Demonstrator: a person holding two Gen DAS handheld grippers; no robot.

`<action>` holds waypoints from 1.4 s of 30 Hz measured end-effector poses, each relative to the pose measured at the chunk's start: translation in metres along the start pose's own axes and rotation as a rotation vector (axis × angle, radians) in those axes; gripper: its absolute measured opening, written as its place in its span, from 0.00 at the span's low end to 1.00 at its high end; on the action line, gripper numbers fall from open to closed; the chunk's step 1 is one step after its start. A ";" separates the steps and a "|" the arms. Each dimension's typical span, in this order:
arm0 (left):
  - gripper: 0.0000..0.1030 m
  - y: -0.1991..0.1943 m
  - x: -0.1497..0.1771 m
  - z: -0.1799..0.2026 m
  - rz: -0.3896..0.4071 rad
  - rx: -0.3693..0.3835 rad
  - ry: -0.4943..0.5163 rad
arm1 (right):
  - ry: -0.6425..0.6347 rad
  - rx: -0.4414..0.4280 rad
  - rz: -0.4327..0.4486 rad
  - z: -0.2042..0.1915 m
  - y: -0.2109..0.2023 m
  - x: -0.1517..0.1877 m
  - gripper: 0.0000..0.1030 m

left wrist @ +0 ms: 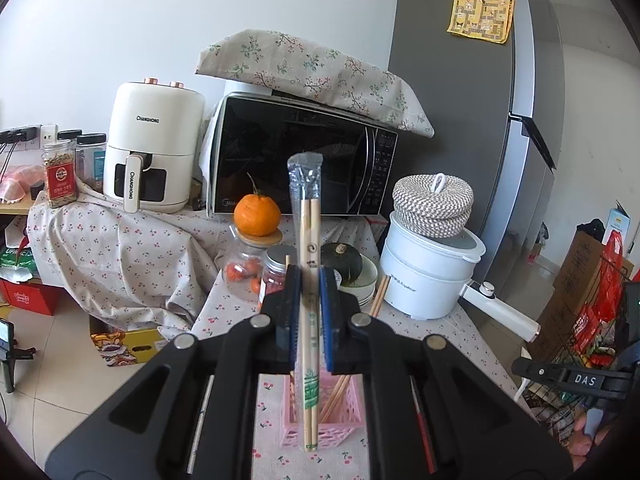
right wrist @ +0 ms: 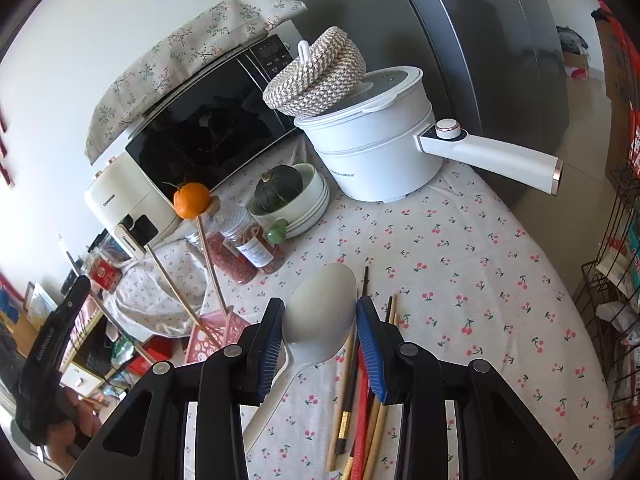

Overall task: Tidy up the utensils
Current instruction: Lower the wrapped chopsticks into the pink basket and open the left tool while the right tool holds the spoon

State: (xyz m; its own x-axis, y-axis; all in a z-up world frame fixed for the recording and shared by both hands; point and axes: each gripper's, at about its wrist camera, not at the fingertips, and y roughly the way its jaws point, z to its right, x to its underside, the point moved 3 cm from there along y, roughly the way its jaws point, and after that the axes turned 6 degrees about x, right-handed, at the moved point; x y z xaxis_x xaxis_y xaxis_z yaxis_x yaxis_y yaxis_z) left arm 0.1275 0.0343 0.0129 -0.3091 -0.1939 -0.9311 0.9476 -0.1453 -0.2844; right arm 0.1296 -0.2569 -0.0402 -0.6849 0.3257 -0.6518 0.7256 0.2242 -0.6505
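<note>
at frame centre the left gripper (left wrist: 310,280) is clamped on wrapped chopsticks (left wrist: 310,240), upright above the pink basket (left wrist: 320,432) at the bottom. the right gripper (right wrist: 320,320) stands apart around a white spoon (right wrist: 320,316) lying beside loose chopsticks (right wrist: 360,408) on the cherry tablecloth (right wrist: 480,300).

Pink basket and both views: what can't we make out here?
- Left wrist view: the pink basket is mostly hidden behind the left gripper, whose jaws hold the wrapped chopsticks; its contents are unclear.
- Right wrist view: the loose chopsticks run off the bottom edge and under the right gripper, so no count.
- Whether the open jaws touch the spoon is unclear.
</note>
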 end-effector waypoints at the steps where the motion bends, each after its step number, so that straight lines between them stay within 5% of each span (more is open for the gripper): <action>1: 0.10 0.006 0.000 -0.001 0.000 -0.004 -0.009 | 0.005 -0.003 0.003 -0.001 0.000 0.000 0.36; 13: 0.11 0.054 0.011 -0.003 0.033 -0.021 -0.043 | -0.019 0.005 0.032 -0.008 0.003 -0.004 0.36; 26: 0.10 0.061 0.002 0.000 0.083 0.013 -0.090 | -0.040 0.018 0.030 -0.011 0.010 -0.006 0.36; 36: 0.11 0.075 0.017 -0.003 0.109 -0.045 -0.032 | -0.041 0.022 0.042 -0.012 0.012 -0.009 0.36; 42: 0.11 0.078 0.029 -0.006 0.062 -0.055 -0.035 | -0.057 0.035 0.066 -0.012 0.010 -0.012 0.36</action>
State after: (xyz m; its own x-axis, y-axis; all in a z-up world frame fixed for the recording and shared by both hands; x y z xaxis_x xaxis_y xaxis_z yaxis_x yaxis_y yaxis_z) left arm 0.1930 0.0227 -0.0377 -0.2513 -0.2346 -0.9390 0.9678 -0.0785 -0.2394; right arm 0.1463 -0.2480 -0.0345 -0.6390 0.2860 -0.7141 0.7673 0.1718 -0.6178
